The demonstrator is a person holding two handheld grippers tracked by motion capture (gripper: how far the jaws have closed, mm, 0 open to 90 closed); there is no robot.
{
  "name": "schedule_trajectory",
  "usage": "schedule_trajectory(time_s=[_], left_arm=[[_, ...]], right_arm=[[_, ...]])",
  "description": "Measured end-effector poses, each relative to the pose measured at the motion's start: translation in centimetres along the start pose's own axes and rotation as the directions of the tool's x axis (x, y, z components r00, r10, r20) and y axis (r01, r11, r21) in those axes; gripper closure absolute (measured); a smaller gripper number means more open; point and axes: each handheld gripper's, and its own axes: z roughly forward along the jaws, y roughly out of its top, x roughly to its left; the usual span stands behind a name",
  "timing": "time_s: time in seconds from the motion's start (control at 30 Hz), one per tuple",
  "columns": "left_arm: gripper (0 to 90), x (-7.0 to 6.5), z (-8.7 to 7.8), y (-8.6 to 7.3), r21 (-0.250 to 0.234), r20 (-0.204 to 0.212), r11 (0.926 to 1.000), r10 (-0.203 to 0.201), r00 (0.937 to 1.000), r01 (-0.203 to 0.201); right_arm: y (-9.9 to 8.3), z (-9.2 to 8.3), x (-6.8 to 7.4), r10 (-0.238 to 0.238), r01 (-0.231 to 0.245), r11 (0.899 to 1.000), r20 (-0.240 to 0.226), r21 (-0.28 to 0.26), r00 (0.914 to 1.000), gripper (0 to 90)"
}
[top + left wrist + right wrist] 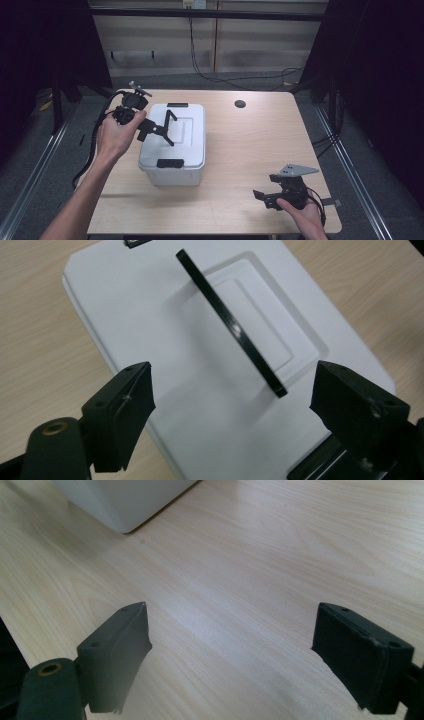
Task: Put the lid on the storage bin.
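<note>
Left gripper [169, 127]: jaws spread wide, nothing between the pads, poised over the lid of the white rectangular plastic storage box [189, 142]. In the left gripper view the raised black bar handle [231, 322] of the lid stands just beyond the gap between the jaws, untouched. Left hand [116, 135] holds the gripper body at the box's left side, forearm running in from the near-left.

Box sits left of centre on the pale wood-grain table [250, 145], lid on, one black latch [170, 163] at its near edge and another at its far edge.

Right gripper [261, 196]: jaws wide apart, empty, low over bare tabletop at the near-right, well apart from the box. A corner of the box [120, 502] shows far-left in the right gripper view.
</note>
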Motion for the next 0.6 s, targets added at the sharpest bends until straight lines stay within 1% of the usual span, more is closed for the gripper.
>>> schedule_trajectory(time_s=[0.03,0.07,0.13,0.17,0.27,0.37,0.5,0.53,0.6], left_arm=[[17.3,0.3,0.2,-0.4,-0.003,-0.007,1.0,-0.003,1.0,0.003],[17.1,0.7,0.4,-0.8,0.0,-0.001,1.0,-0.006,1.0,0.006],[17.3,1.6,0.7,-1.7,-0.012,0.032,0.9999,-0.012,0.9994,0.013],[17.2,1.8,0.7,-2.0,-0.021,0.041,0.9997,-0.012,0.9991,0.013],[17.1,2.1,0.3,-3.3,-0.051,0.043,0.9987,0.01,0.999,-0.008],[17.1,2.5,-0.4,-4.3,-0.073,0.055,0.9973,0.014,0.9984,-0.01],[17.1,3.2,-1.3,-5.7,-0.096,0.051,0.9953,-0.001,0.9987,0.006],[17.1,3.3,-1.5,-6.1,-0.114,0.046,0.9932,-0.016,0.9988,0.021],[17.2,3.5,-1.7,-6.9,-0.137,0.03,0.9903,-0.02,0.9993,0.024]], right_arm=[[0.0,0.0,0.0,-0.001,0.001,1.0,0.0,-0.001,1.0,14.3],[0.0,0.0,0.0,0.0,0.0,1.0,0.0,-0.002,1.0,14.3],[0.0,-0.1,0.0,0.0,0.0,1.0,-0.001,-0.003,1.0,14.3],[0.0,-0.1,0.0,0.002,-0.002,1.0,0.0,-0.003,1.0,14.3],[0.0,-0.1,-0.1,0.004,-0.004,1.0,0.003,-0.003,1.0,14.3],[0.0,0.0,0.0,0.003,-0.003,1.0,0.006,-0.002,1.0,14.3],[0.0,-0.1,0.0,0.004,-0.004,1.0,0.006,-0.005,1.0,14.3],[0.0,-0.1,0.0,0.005,-0.005,1.0,0.007,-0.004,1.0,14.3],[0.0,-0.1,0.0,0.004,-0.004,1.0,0.007,-0.004,1.0,14.3]])
